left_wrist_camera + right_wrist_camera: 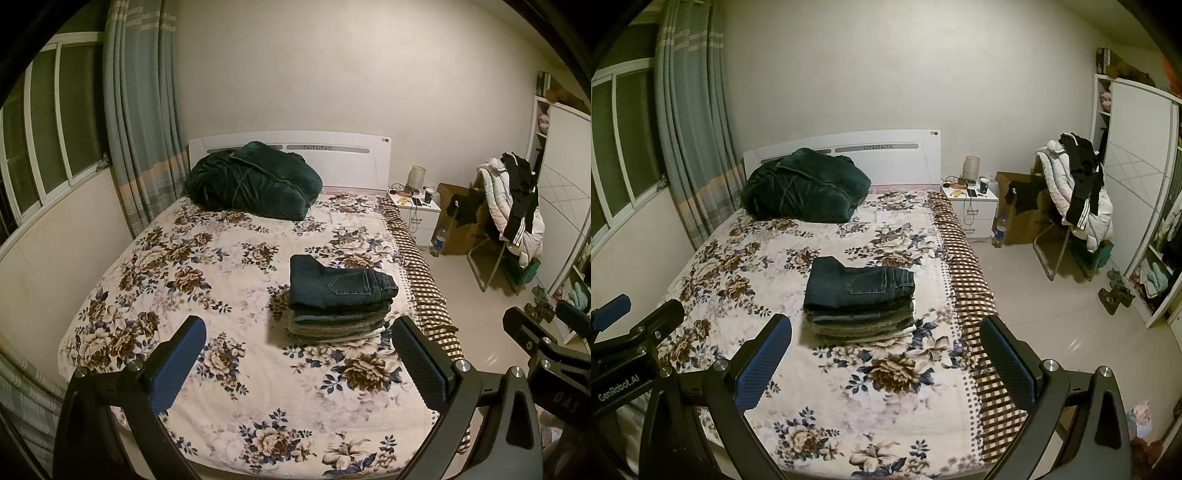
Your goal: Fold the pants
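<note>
A stack of folded pants (338, 299) lies on the floral bed cover (207, 280), with dark blue jeans on top; it also shows in the right wrist view (860, 295). My left gripper (299, 336) is open and empty, held back from the stack over the near part of the bed. My right gripper (886, 332) is open and empty, also short of the stack. The right gripper shows at the right edge of the left wrist view (546, 321), and the left gripper at the left edge of the right wrist view (639, 310).
A dark green bundled blanket (255, 181) lies by the white headboard (343, 155). A nightstand (417, 210) with small items stands right of the bed. A chair piled with clothes (513, 206), a cardboard box (458, 229), a bottle (437, 240) and a wardrobe (565, 177) stand on the right.
</note>
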### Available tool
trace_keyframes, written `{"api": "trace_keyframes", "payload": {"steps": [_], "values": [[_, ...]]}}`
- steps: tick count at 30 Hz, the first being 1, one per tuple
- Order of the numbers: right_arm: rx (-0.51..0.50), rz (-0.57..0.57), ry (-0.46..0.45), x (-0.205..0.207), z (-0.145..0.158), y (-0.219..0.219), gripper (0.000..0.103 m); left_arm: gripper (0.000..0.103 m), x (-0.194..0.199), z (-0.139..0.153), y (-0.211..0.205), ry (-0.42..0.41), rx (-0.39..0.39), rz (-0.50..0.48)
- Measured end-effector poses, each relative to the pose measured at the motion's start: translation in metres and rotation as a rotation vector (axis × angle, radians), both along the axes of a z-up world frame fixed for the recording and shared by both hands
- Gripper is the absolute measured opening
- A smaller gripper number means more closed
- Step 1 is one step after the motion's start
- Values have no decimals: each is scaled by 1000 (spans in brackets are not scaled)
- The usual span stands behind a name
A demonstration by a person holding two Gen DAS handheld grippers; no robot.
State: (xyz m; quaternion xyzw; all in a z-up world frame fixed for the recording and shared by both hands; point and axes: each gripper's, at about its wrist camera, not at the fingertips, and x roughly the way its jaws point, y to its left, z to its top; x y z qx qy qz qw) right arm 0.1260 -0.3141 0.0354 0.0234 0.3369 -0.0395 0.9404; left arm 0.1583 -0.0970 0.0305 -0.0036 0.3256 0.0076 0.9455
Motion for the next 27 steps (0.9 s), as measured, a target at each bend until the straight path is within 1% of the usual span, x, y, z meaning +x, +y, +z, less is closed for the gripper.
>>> {"api": "trace_keyframes", "payload": {"steps": [27], "values": [[-1, 1, -3, -1, 1, 1, 103, 103, 0, 1, -1, -10, 10, 13]]}}
